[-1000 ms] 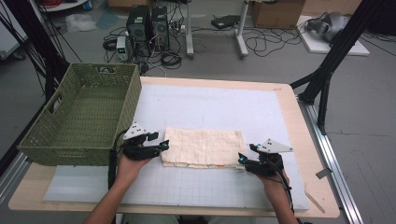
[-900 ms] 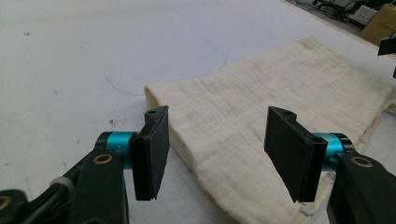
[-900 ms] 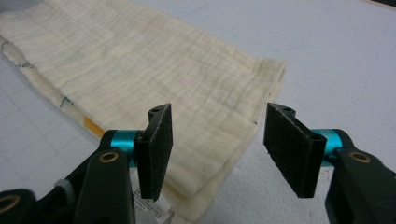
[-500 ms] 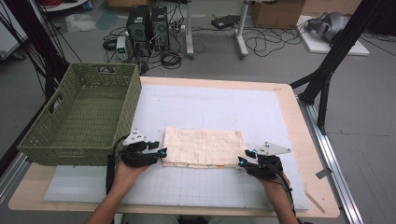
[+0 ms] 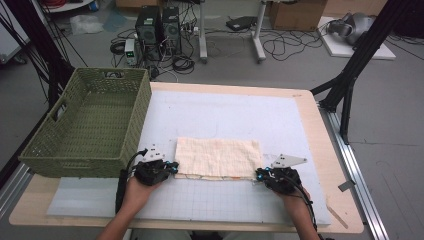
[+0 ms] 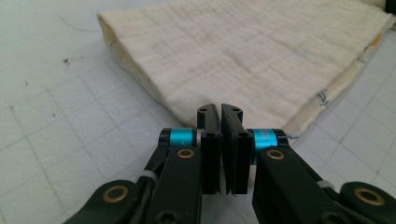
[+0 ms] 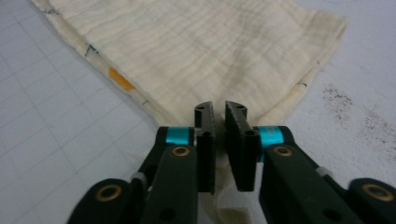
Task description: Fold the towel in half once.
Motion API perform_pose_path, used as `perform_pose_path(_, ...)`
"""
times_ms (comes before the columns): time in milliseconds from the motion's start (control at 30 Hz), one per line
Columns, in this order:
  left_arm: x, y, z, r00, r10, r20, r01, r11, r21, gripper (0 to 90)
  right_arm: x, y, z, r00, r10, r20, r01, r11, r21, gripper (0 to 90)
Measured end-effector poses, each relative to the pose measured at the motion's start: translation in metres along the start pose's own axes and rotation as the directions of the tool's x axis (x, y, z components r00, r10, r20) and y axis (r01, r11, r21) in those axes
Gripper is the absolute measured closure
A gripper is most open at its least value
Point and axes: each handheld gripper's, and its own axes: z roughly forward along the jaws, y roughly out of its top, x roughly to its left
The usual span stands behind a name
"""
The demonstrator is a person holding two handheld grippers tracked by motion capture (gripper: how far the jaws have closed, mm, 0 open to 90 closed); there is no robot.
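A folded cream cloth (image 5: 217,156) lies flat on the white grid mat (image 5: 225,115). My left gripper (image 5: 172,167) is at its near left corner and my right gripper (image 5: 259,174) at its near right corner. In the left gripper view the jaws (image 6: 220,109) have just been closing and now stand together on the cloth's (image 6: 261,56) corner, which runs in under them. In the right gripper view the jaws (image 7: 219,106) have also just been closing, and cream cloth (image 7: 196,51) is pinched between them.
A green woven basket (image 5: 142,115) stands on the table's left side, close to my left hand. The mat is bordered by the wooden tabletop (image 5: 320,135). Beyond the table's far edge are computer towers (image 5: 157,25) and cables on the floor.
Both grippers' jaws have closed at the cloth's near corners. The hands have hardly shifted, and the cloth still lies flat.
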Motion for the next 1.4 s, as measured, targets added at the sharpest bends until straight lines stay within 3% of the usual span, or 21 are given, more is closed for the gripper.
perform_pose_path(300, 0.001, 0.006, -0.012, 0.9989, -0.033, 0.035, 0.036, 0.9954, -0.088, 86.6, 0.000, 0.004, -0.009, 0.9999, -0.003, 0.015, 0.003, 0.999, -0.053, 85.7)
perform_pose_path(433, -0.001, 0.006, -0.017, 0.9963, -0.049, 0.071, 0.056, 0.9931, -0.103, 86.6, 0.002, 0.007, -0.013, 1.0000, -0.006, 0.006, 0.006, 0.998, -0.066, 85.9)
perform_pose_path(667, 0.000, 0.002, -0.023, 0.9936, -0.074, 0.085, 0.083, 0.9918, -0.097, 86.8, 0.008, 0.006, -0.024, 0.9998, -0.016, 0.008, 0.016, 0.997, -0.074, 86.3)
perform_pose_path(867, -0.001, -0.003, -0.015, 0.9944, -0.081, 0.069, 0.084, 0.9958, -0.038, 84.4, 0.007, 0.002, -0.022, 0.9996, -0.015, 0.022, 0.015, 0.999, -0.034, 84.7)
perform_pose_path(933, 0.000, -0.005, -0.011, 0.9950, -0.092, 0.039, 0.092, 0.9957, -0.009, 69.8, 0.006, -0.001, -0.017, 0.9991, -0.005, 0.041, 0.005, 1.000, -0.006, 75.3)
perform_pose_path(1000, 0.001, -0.005, -0.012, 0.9947, -0.102, 0.011, 0.103, 0.9943, -0.028, 57.1, 0.005, -0.002, -0.016, 0.9987, 0.008, 0.051, -0.008, 1.000, 0.004, 69.8)
perform_pose_path(1167, 0.005, -0.003, -0.016, 0.9956, -0.093, -0.012, 0.092, 0.9922, -0.084, 56.2, 0.000, 0.000, -0.022, 0.9957, 0.047, 0.080, -0.041, 0.996, -0.078, 64.0)
perform_pose_path(1233, 0.006, -0.003, -0.015, 0.9958, -0.091, -0.014, 0.089, 0.9923, -0.086, 56.1, -0.002, -0.001, -0.017, 0.9941, 0.060, 0.091, -0.053, 0.996, -0.075, 62.5)
perform_pose_path(1333, 0.005, -0.003, -0.013, 0.9963, -0.084, -0.015, 0.083, 0.9926, -0.089, 56.3, -0.007, -0.004, -0.004, 0.9937, 0.077, 0.081, -0.074, 0.996, -0.040, 65.4)
perform_pose_path(1400, 0.005, -0.002, -0.013, 0.9969, -0.078, -0.014, 0.076, 0.9928, -0.092, 56.5, -0.009, -0.004, 0.001, 0.9952, 0.070, 0.069, -0.069, 0.998, -0.013, 76.3)
